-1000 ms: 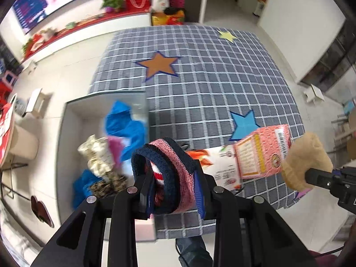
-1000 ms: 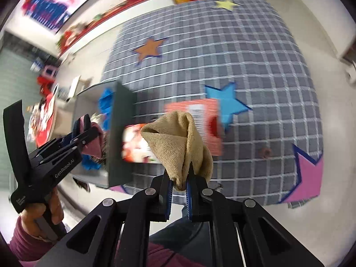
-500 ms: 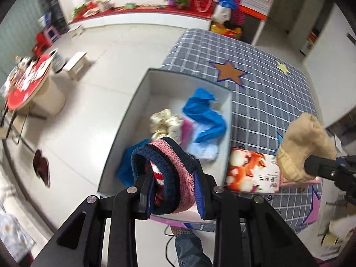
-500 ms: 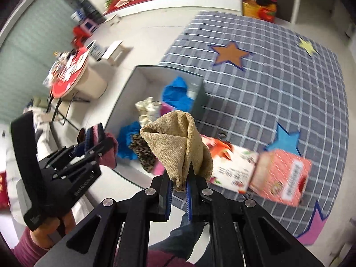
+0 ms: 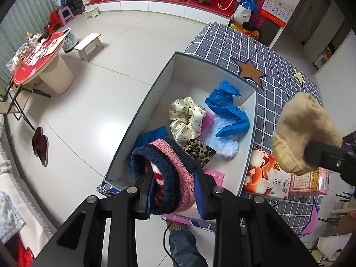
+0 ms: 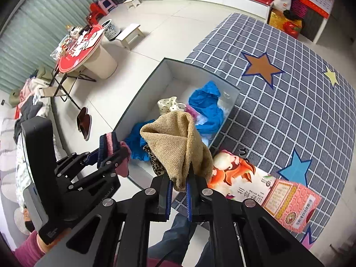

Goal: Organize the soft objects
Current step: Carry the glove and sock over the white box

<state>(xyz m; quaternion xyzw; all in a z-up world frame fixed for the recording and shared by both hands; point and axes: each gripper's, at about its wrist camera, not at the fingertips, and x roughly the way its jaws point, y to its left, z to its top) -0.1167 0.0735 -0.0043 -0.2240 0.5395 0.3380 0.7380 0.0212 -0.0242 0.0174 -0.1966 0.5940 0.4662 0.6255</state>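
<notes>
Ribbed knit sock (image 5: 165, 173), tan fuzzy sock (image 6: 180, 146)

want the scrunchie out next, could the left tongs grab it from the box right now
Probably not: the left tongs are shut on the knit sock. The scrunchie lies uncovered in the open box, so the way is free once emptied.

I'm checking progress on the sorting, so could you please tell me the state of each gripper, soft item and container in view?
Left gripper: shut on the striped knit item, above the box.
Right gripper: shut on the tan knit item, lifted.
Open box: lidless, partly filled.
Cream dotted scrunchie: lying in the box.
Blue cloth: crumpled in the box.
Leopard-print piece: in the box.
Printed cartons: lying flat on the checked cloth.
</notes>
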